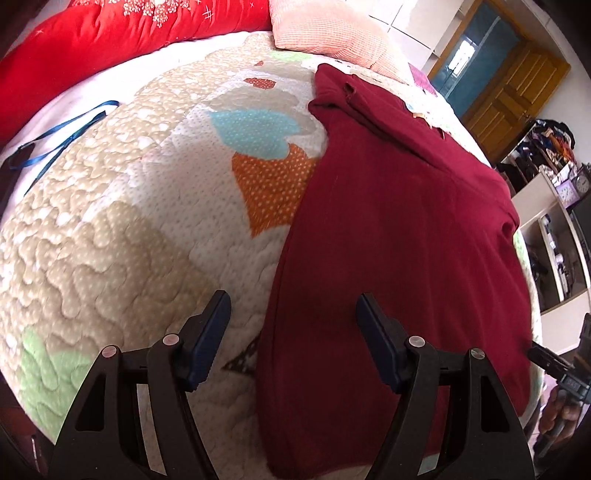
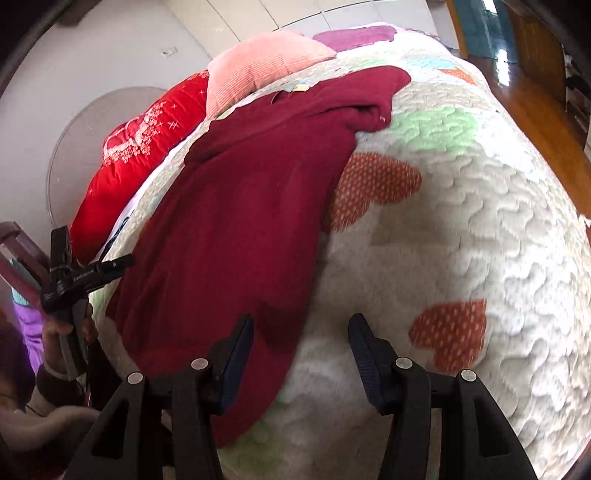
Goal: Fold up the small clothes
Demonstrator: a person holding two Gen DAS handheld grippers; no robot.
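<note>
A dark red garment (image 1: 399, 229) lies lengthwise on a quilted bedspread (image 1: 110, 229), its sides folded in to a long strip, its neck end far away. My left gripper (image 1: 293, 317) is open and empty, hovering over the garment's near left edge. In the right wrist view the same garment (image 2: 240, 206) lies on the left of the bedspread (image 2: 461, 240). My right gripper (image 2: 301, 339) is open and empty over the garment's near right edge. The left gripper (image 2: 70, 269) shows at the far left of that view, the right gripper (image 1: 557, 365) at the far right of the left view.
A red duvet (image 1: 110, 33) and a pink pillow (image 1: 332, 33) lie at the head of the bed. A blue strap (image 1: 62, 140) lies at the left. Shelves (image 1: 554, 221) and a wooden door (image 1: 517, 85) stand to the right. The bed edge is close below both grippers.
</note>
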